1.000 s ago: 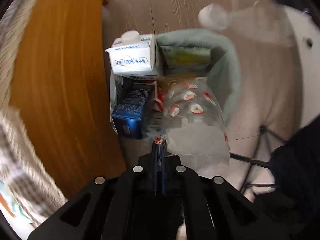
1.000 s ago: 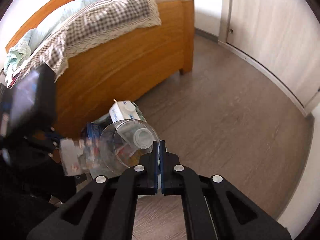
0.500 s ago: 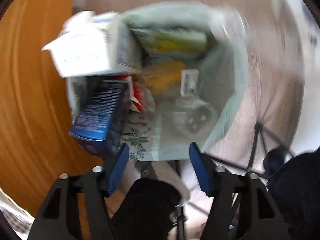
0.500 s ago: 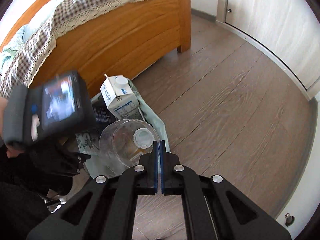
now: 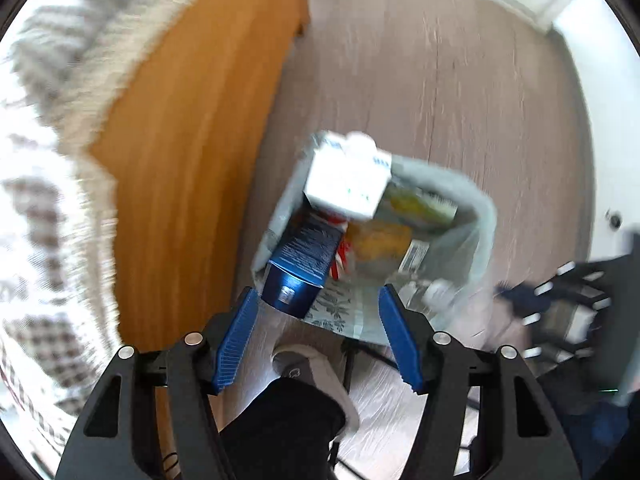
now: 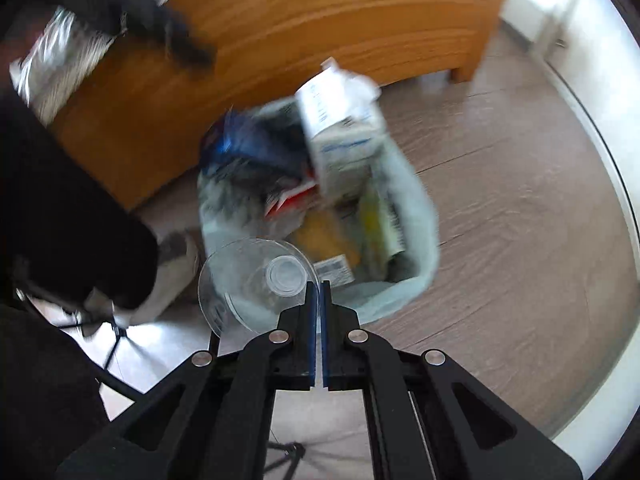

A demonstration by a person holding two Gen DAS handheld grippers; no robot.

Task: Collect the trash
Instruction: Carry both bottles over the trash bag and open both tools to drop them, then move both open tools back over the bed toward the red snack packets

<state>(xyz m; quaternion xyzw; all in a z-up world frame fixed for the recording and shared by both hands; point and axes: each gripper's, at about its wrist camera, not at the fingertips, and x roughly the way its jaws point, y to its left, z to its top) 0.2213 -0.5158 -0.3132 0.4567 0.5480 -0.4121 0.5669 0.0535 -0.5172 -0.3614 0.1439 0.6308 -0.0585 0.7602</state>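
Wood floor (image 6: pixel 500 184) beside bed; right gripper (image 6: pixel 318 292) pinches clear cup (image 6: pixel 256 280) rim, mouth facing camera, axis along fingers, over trash bag (image 6: pixel 416 248); left gripper (image 5: pixel 316 312) spread, empty

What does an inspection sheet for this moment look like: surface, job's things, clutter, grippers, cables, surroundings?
Surface: grey wood-look floor.
Job's things: pale green trash bag open, holding a white milk carton, blue box and wrappers; clear plastic bottle above its rim.
Clutter: nothing seen.
Grippers: left gripper open, empty; right gripper shut on the bottle's edge.
Cables: black cable on floor.
Surroundings: wooden bed frame, checked blanket.
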